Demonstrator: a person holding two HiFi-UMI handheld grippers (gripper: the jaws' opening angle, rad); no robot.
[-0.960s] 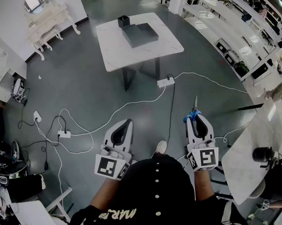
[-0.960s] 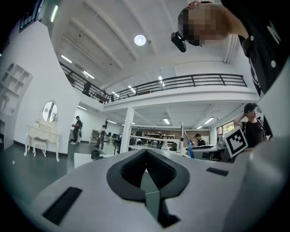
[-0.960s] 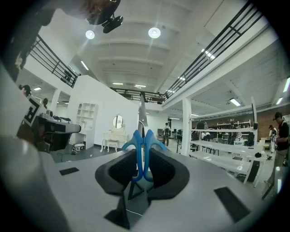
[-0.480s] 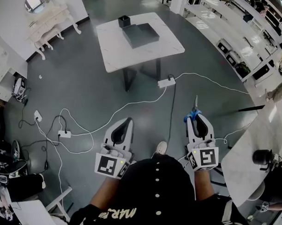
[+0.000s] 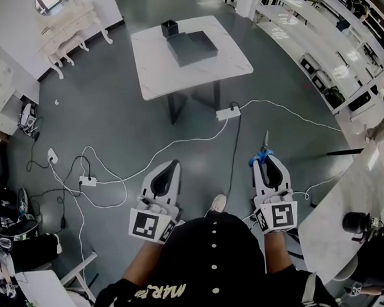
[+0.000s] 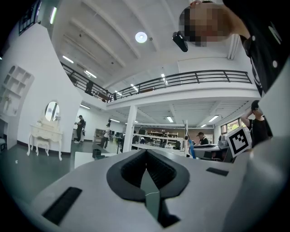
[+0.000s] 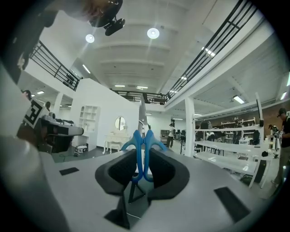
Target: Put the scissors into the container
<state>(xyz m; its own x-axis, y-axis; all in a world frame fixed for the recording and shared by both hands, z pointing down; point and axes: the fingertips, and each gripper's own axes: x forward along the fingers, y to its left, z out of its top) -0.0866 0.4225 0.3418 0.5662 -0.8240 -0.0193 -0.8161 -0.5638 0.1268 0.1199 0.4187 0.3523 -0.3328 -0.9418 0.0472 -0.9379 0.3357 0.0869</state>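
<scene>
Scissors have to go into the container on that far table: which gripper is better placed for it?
Right. The right gripper clamps the blue-handled scissors between its jaws, blades pointing forward; the left gripper is shut with nothing in it.

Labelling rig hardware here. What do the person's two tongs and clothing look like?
Both the left tongs and right tongs are pale grey shells with black ribbed pads, each carrying a cube of black-and-white square markers. The person wears a black top with white buttons.
</scene>
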